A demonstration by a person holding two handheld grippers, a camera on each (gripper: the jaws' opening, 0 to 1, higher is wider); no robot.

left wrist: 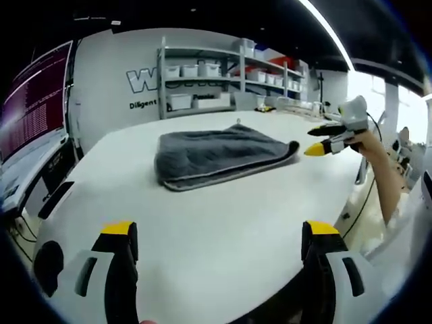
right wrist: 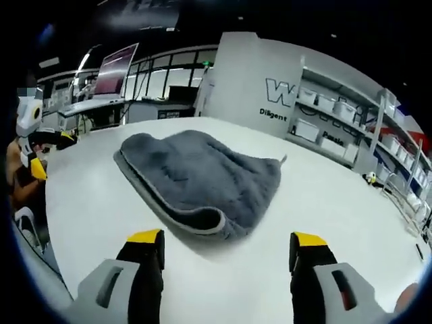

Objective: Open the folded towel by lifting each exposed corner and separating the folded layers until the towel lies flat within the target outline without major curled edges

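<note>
Left gripper view: broad white table [left wrist: 223, 223] under shelving [left wrist: 229, 74] stacked with white bins, wall lettering to the left of it. Folded grey towel [left wrist: 216, 155] lying flat mid-table, pale-trimmed edges stacked in layers along the near side, small loop at the far edge. Left gripper [left wrist: 219, 233] low over the near table edge, 2 yellow-tipped jaws spread wide, nothing between them, well apart from the towel. Right gripper [left wrist: 331, 138] entering from the right, held by a bare arm, yellow tips near the towel's right corner but not touching; opening hard to judge from here.

Right gripper view: same towel [right wrist: 202, 179] on the table [right wrist: 324, 202], much nearer, thick folded corner curling toward the camera. Right gripper [right wrist: 223, 239] just short of that corner, jaws wide apart, holding nothing. Left gripper [right wrist: 37, 158] at the far left edge, apart from the towel.
</note>
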